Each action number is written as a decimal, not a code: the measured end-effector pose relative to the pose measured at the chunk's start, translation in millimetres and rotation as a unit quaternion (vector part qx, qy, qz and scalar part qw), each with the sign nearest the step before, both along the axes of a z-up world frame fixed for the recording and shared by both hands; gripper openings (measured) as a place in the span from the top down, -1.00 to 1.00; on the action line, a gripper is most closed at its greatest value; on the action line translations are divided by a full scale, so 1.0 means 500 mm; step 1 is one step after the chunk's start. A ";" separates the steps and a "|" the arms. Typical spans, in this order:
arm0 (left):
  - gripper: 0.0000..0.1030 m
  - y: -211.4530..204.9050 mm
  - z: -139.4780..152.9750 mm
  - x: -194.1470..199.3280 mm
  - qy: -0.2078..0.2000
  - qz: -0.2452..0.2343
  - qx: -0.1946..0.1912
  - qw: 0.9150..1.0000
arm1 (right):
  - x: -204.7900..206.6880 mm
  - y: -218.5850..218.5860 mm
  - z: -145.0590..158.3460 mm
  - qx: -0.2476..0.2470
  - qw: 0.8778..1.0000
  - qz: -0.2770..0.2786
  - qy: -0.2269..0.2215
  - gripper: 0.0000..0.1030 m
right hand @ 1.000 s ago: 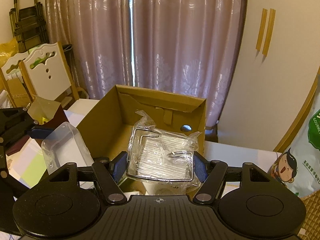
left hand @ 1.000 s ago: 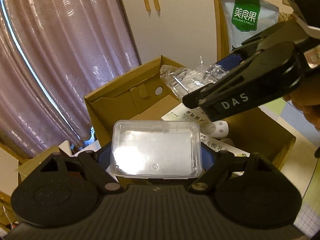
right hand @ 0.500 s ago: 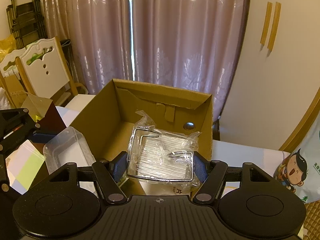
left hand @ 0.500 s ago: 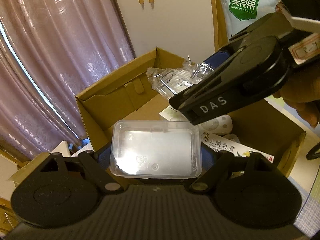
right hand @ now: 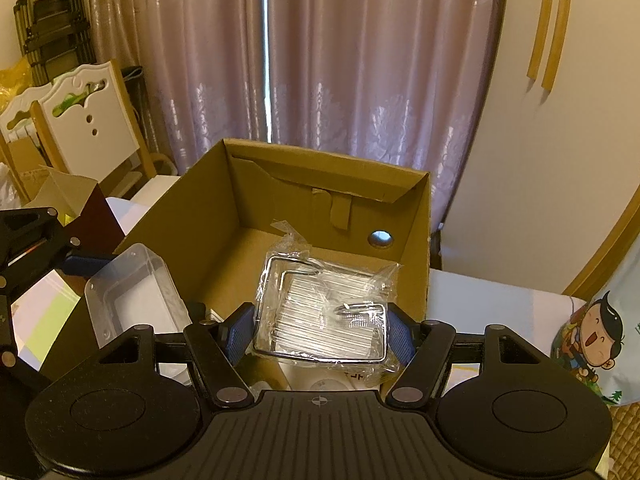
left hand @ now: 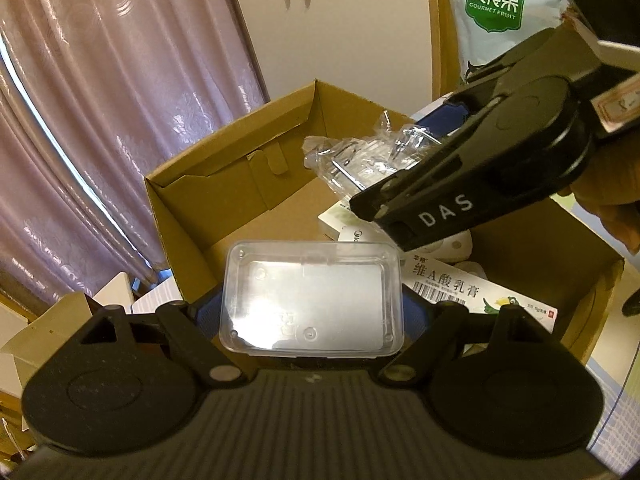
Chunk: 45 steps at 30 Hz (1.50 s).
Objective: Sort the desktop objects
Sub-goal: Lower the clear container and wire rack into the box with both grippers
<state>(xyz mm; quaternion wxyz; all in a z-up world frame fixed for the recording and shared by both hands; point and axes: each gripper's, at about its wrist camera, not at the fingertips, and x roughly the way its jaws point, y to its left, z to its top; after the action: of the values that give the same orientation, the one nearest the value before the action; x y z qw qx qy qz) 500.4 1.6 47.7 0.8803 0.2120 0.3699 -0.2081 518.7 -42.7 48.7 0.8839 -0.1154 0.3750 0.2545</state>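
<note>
My left gripper [left hand: 311, 308] is shut on a clear plastic box [left hand: 312, 300], held above the near edge of an open cardboard box [left hand: 240, 184]. My right gripper [right hand: 320, 328] is shut on a wire rack wrapped in clear film [right hand: 324, 312], hanging over the same cardboard box [right hand: 304, 200]. In the left wrist view the right gripper [left hand: 480, 196] comes in from the right with the wrapped rack [left hand: 368, 160]. In the right wrist view the clear plastic box [right hand: 136, 292] and the left gripper [right hand: 84, 264] show at the left. A white carton with printed text [left hand: 472, 288] lies inside the cardboard box.
A snack bag with green print [left hand: 496, 4] stands behind the box, its cartoon side [right hand: 596, 336] at the right. Curtains [right hand: 320, 60] hang behind. White chairs [right hand: 80, 120] and a small open carton [right hand: 68, 192] are at the left. A person's hand [left hand: 608, 208] holds the right gripper.
Both grippers have moved forward over the cardboard box, which now looks nearer and lower in each view. Each still holds its object.
</note>
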 end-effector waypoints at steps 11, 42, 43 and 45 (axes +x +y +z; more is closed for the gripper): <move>-0.61 0.003 -0.007 0.010 0.005 0.005 -0.002 1.000 | -0.003 0.003 -0.007 -0.005 1.000 0.004 0.004 -0.31; -0.61 0.003 -0.009 0.012 0.004 0.006 -0.003 1.000 | -0.008 0.009 -0.012 -0.008 1.000 0.001 0.007 -0.31; -0.62 0.003 -0.009 0.012 0.005 0.006 -0.003 1.000 | -0.008 0.009 -0.013 -0.008 1.000 0.001 0.006 -0.31; -0.62 0.004 -0.009 0.012 0.005 0.007 -0.003 1.000 | -0.008 0.008 -0.014 -0.010 1.000 -0.001 0.005 -0.31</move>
<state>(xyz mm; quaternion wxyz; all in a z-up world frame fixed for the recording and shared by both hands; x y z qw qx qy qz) 506.6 3.4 43.1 0.8804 0.2056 0.3751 -0.2046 514.6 -38.7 41.9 0.8812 -0.1227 0.3816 0.2507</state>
